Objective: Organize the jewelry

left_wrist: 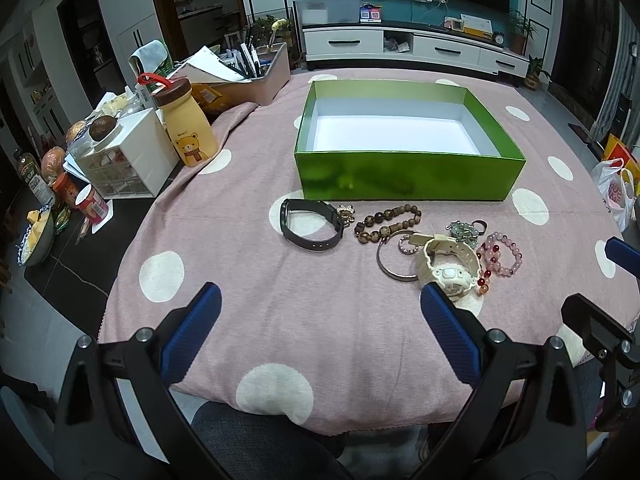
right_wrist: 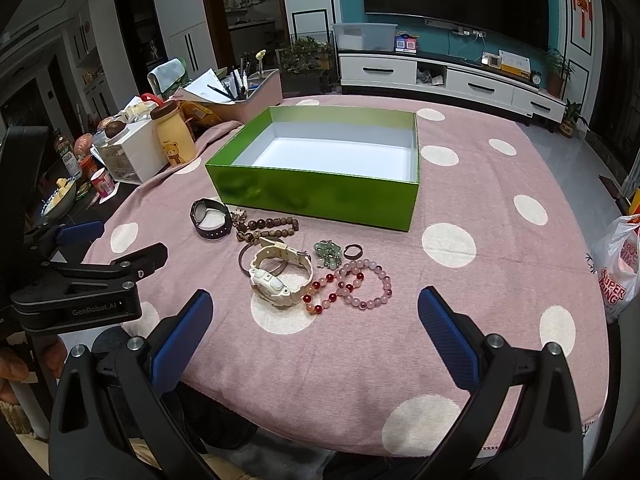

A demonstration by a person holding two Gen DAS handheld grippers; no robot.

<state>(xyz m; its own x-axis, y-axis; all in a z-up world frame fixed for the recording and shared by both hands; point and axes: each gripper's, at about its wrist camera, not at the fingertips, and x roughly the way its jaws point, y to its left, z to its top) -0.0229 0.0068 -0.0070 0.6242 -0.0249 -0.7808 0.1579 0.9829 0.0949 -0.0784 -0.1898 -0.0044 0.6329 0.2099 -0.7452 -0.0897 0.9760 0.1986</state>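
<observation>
An empty green box [left_wrist: 404, 178] [right_wrist: 320, 196] with a white inside sits on the pink dotted cloth. In front of it lie a black watch [left_wrist: 308, 224] [right_wrist: 210, 216], a brown bead bracelet [left_wrist: 386, 220] [right_wrist: 268, 226], a metal bangle [left_wrist: 390, 264], a cream watch [left_wrist: 450, 264] [right_wrist: 280, 276], a green charm [right_wrist: 328, 256], a dark ring [right_wrist: 353, 251] and pink and red bead bracelets [left_wrist: 500, 256] [right_wrist: 352, 286]. My left gripper [left_wrist: 320, 300] is open and empty, near the table's front edge. My right gripper [right_wrist: 316, 304] is open and empty, just in front of the bracelets.
At the left edge stand a bear bottle [left_wrist: 188, 124], a white drawer box [left_wrist: 128, 156], a pen tray [left_wrist: 256, 72], cans and a bowl [left_wrist: 38, 236]. A plastic bag [right_wrist: 618, 268] hangs at the right. The left gripper shows in the right wrist view [right_wrist: 80, 276].
</observation>
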